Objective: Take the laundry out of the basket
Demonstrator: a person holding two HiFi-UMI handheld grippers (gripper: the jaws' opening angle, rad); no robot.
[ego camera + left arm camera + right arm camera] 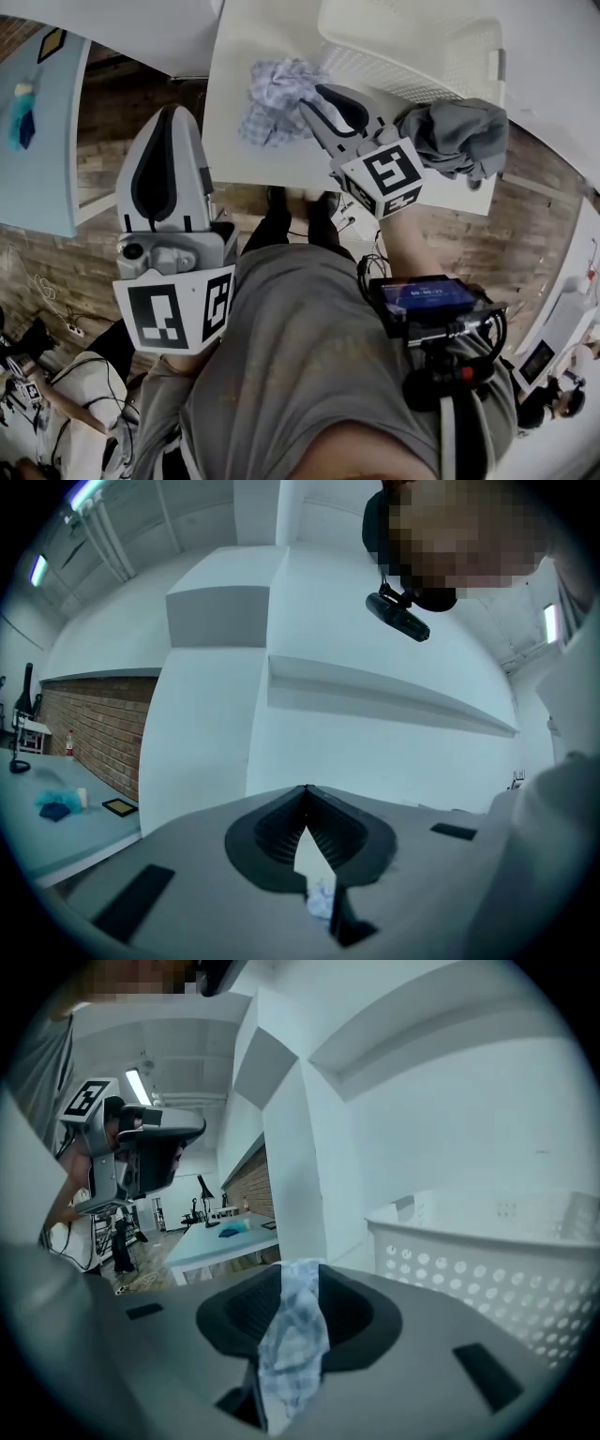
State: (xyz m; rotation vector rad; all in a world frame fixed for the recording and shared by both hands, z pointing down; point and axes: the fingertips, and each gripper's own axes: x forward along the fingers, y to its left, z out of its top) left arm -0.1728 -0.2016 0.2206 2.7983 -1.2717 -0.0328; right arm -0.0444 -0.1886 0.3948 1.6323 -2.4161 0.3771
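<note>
A pale blue checked cloth lies bunched on the white table just left of the white perforated laundry basket. My right gripper reaches to the cloth's right edge. In the right gripper view a strip of the checked cloth hangs between the jaws, which stand slightly apart at the tips; the basket is on the right. A grey garment lies heaped at the table's near corner by the basket. My left gripper is held off the table to the left, shut and empty.
A pale blue table with small items stands at the left over the brick-pattern floor. The wearer's grey shirt and a belt-mounted device fill the lower frame. Another person crouches at the bottom left. White wall blocks rise behind the table.
</note>
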